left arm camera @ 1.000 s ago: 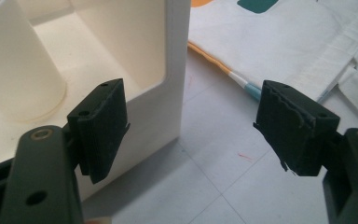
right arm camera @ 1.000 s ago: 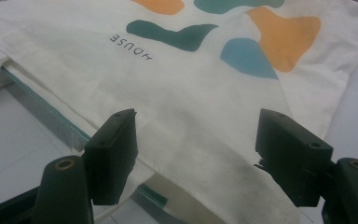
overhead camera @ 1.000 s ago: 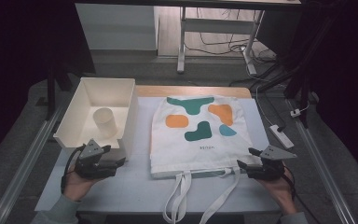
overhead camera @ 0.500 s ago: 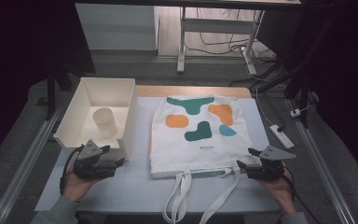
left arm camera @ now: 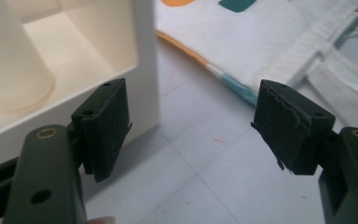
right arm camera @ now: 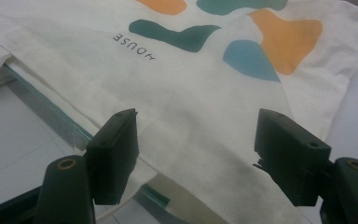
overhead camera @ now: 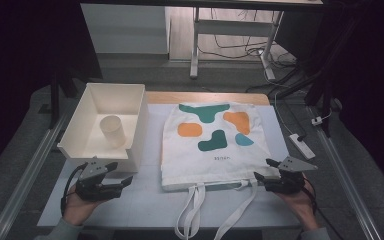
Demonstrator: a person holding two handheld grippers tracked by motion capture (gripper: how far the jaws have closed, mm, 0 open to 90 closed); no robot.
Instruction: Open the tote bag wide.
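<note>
A: Two grippers, both on the near edge of the table. Left gripper (overhead camera: 114, 181) sits just near of the white bin (overhead camera: 130, 145), jaws spread wide, nothing between them, only bare table top (left arm camera: 205, 154) in the gap.

B: Right one?

A: Right gripper (overhead camera: 263, 176) is at the near right corner of the tote bag (overhead camera: 212, 137). Jaws wide too, pads not pressing on anything. In the right gripper view the cloth lies flat under and beyond the jaws.

B: Touching the bag?

A: Can't tell. From the high view the tips look level with the bag's near hem, but it's too small and dark there to call contact.

B: Bag position?

A: Flat, centre of the table, printed side up, right of the bin. Handles (overhead camera: 195, 210) trail off the near edge, ends cut off by the frame.

B: Anything in the bin?

A: A pale cup (overhead camera: 113, 131), lying tilted on the bin floor. In the left gripper view it's cropped at the left edge, so the rim isn't readable. The bag's print text is legible only as "HOUSE", upside down.
</note>
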